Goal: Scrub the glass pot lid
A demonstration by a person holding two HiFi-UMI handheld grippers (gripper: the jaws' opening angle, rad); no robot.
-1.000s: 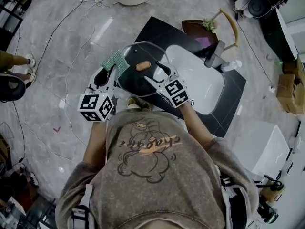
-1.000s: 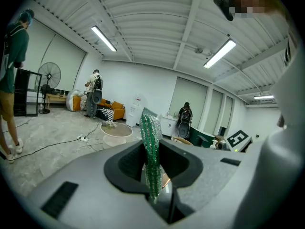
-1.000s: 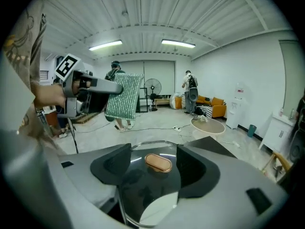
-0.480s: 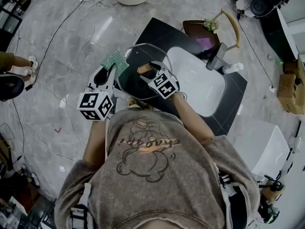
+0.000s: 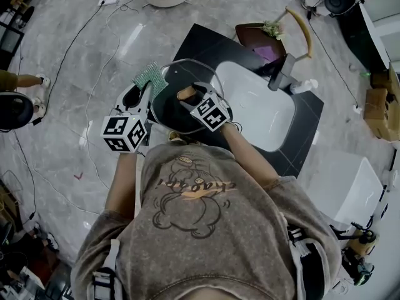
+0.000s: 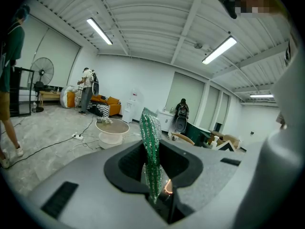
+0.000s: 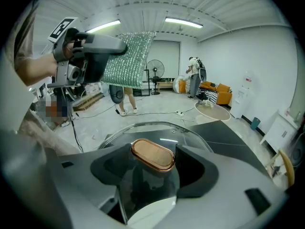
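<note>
On the left, our left gripper (image 5: 140, 97) had its jaws pressed together on a green scouring cloth (image 6: 151, 151), which stood up out of them, its free end close to the rim of the glass pot lid (image 5: 187, 70). The lid was over the left corner of the black counter (image 5: 300, 136); we could not tell whether it touched. Our right gripper (image 5: 190, 96) was clamped on the lid's wooden knob (image 7: 152, 154), one jaw on each side. Farther right lay the white sink basin (image 5: 262, 108).
</note>
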